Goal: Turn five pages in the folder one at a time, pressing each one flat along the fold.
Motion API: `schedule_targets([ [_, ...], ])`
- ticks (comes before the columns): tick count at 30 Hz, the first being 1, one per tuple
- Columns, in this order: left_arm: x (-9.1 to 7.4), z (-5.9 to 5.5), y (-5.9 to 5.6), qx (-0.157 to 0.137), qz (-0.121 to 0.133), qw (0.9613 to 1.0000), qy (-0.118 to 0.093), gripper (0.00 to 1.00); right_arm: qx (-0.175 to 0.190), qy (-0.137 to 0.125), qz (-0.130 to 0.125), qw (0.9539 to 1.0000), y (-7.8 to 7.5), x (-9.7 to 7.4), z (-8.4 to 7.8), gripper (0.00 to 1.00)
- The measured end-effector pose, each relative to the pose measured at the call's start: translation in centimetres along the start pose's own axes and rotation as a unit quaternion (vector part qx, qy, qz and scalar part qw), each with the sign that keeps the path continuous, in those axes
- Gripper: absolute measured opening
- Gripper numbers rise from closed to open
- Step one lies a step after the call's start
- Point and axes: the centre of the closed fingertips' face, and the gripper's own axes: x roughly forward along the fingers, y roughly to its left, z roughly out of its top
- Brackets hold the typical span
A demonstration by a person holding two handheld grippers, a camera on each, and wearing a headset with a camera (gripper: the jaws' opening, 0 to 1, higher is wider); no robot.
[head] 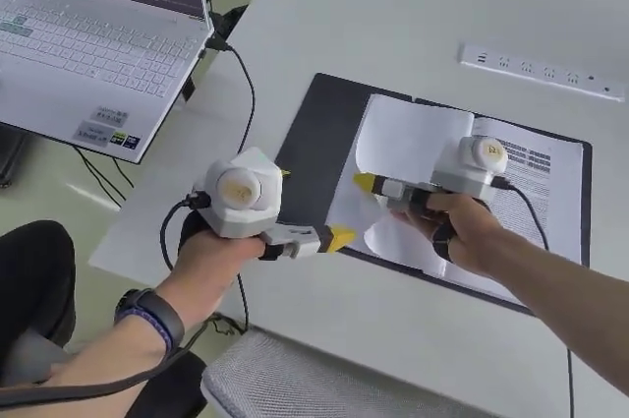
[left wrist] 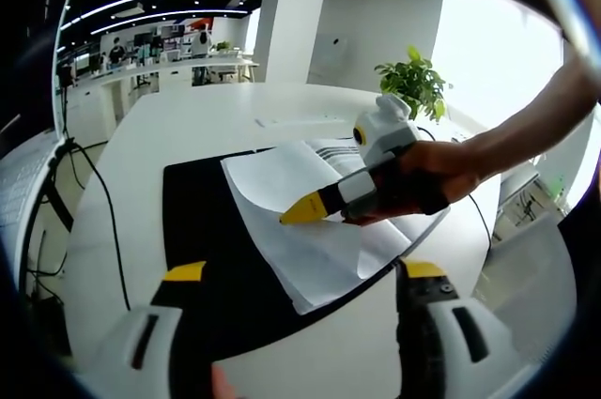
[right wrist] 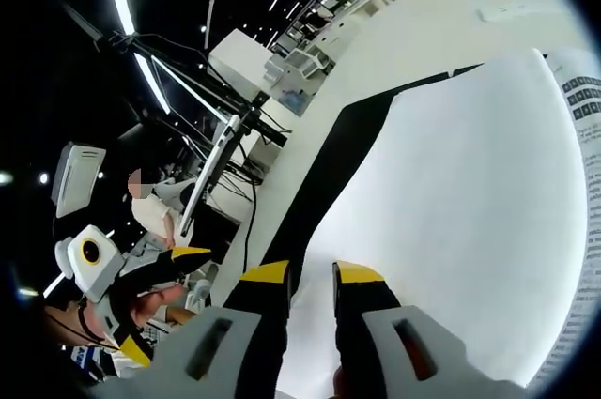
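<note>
my left tongs (left wrist: 303,271) hang with the jaws spread wide and nothing between them, just off the near edge of the folder (head: 313,143). my right tongs (right wrist: 312,273) have the jaws drawn almost together. in the right gripper view the free edge of a page (head: 413,133) seems to run between them, so i judge they are pinching that page, though the contact itself is hard to make out.

the folder lies open and flat on the white table (head: 413,5). the page is lifted off the right-hand side and curls over toward the fold, its lower part bowed in the air.

i expect a single sheet like this to be light, limp and smooth. it will sag wherever it is not held, and it could crease or tear at the binding if i drag it instead of swinging it. the best hold is a shallow bite on the outer edge, well away from the fold, which leaves the fold side free for my left tongs to press it flat.

as a holder, the folder keeps its sheets along the middle. the printed sheet (head: 536,167) lies uncovered on the right, and the left inner cover is bare black where i can see it.
</note>
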Motion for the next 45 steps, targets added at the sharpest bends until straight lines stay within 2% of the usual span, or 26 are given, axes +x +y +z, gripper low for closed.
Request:
schedule_targets([
  [3,0.5,0.2,-0.1,0.006,-0.003,1.0,0.001,0.78,-0.009,-0.005,0.01,0.9999,0.5,-0.7,0.3,0.21],
  [7,1.2,0.7,-0.6,0.009,-0.012,0.9999,-0.003,0.75,-0.026,-0.009,0.008,0.9996,0.6,-2.0,0.8,0.23],
  [11,2.2,0.2,-0.9,0.021,-0.019,0.9996,0.006,0.66,-0.031,-0.024,0.006,0.9992,0.6,-3.2,1.6,0.23],
  [14,3.1,0.0,-0.9,0.027,-0.025,0.9993,0.008,0.61,-0.039,-0.037,0.004,0.9986,1.6,-4.7,2.1,0.23],
  [19,4.2,-0.5,-0.9,0.031,-0.032,0.9989,0.015,0.5,-0.062,-0.045,-0.005,0.9971,2.2,-7.0,2.4,0.24],
  [22,4.8,-0.9,-1.1,0.038,-0.035,0.9985,0.019,0.43,-0.07,-0.046,-0.012,0.9964,1.9,-8.2,2.2,0.24],
  [27,5.8,-2.3,-1.2,0.048,-0.039,0.9973,0.039,0.37,-0.065,-0.054,-0.021,0.9962,1.2,-9.8,2.0,0.24],
  [31,6.4,-3.4,-0.8,0.067,-0.026,0.9959,0.056,0.32,-0.059,-0.06,-0.026,0.9961,0.5,-10.8,2.0,0.23],
  [38,7.2,-5.3,-0.7,0.072,-0.024,0.9939,0.08,0.31,-0.041,-0.071,-0.034,0.9961,-0.7,-11.7,2.0,0.21],
  [45,7.1,-5.8,-0.7,0.065,-0.018,0.9944,0.081,0.31,-0.042,-0.065,-0.036,0.9963,-1.7,-11.9,2.0,0.21],
])
